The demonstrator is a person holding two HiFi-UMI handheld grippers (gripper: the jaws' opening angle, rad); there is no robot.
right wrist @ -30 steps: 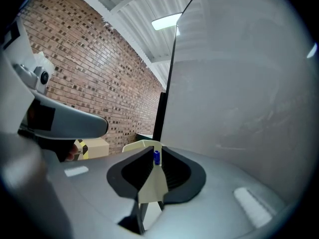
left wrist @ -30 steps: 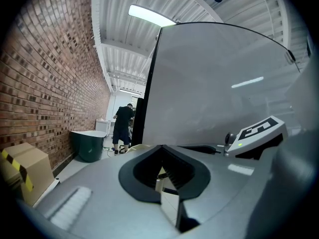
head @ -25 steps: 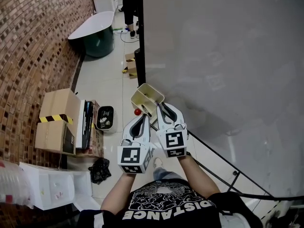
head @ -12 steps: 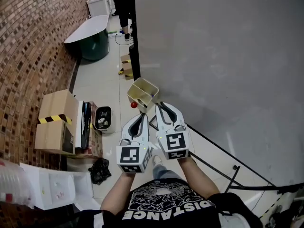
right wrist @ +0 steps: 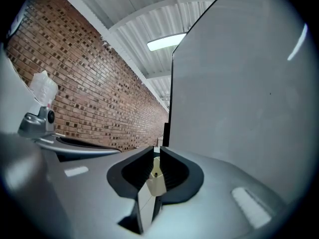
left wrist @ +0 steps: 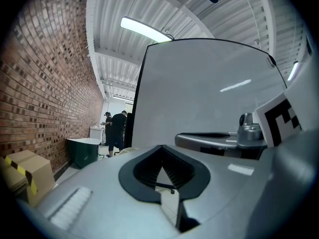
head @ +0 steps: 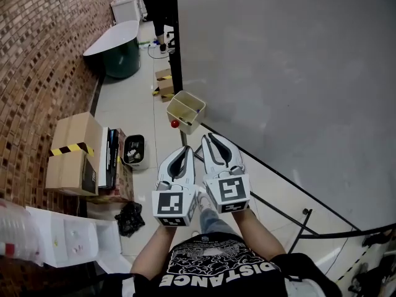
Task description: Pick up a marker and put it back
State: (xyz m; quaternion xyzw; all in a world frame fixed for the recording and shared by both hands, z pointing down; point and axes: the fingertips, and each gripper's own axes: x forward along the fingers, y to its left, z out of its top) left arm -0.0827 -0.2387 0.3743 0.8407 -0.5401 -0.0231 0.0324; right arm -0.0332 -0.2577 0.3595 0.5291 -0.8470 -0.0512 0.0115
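Note:
A beige open bin hangs at the lower left corner of a large grey whiteboard. A small red thing shows at the bin's left side; I cannot make out a marker inside. My left gripper and right gripper are held side by side just short of the bin, both shut and empty. In the right gripper view the bin shows through the slit of the right gripper. The left gripper points along the board towards people far off.
A brick wall runs along the left. Cardboard boxes, a small dark waste bin and a black bag stand on the tiled floor. A dark green tub and a person are further back. The board's black frame legs run at the right.
Both grippers have drawn back a little from the beige bin, which now sits higher and farther off in the head view. Both stayed shut.

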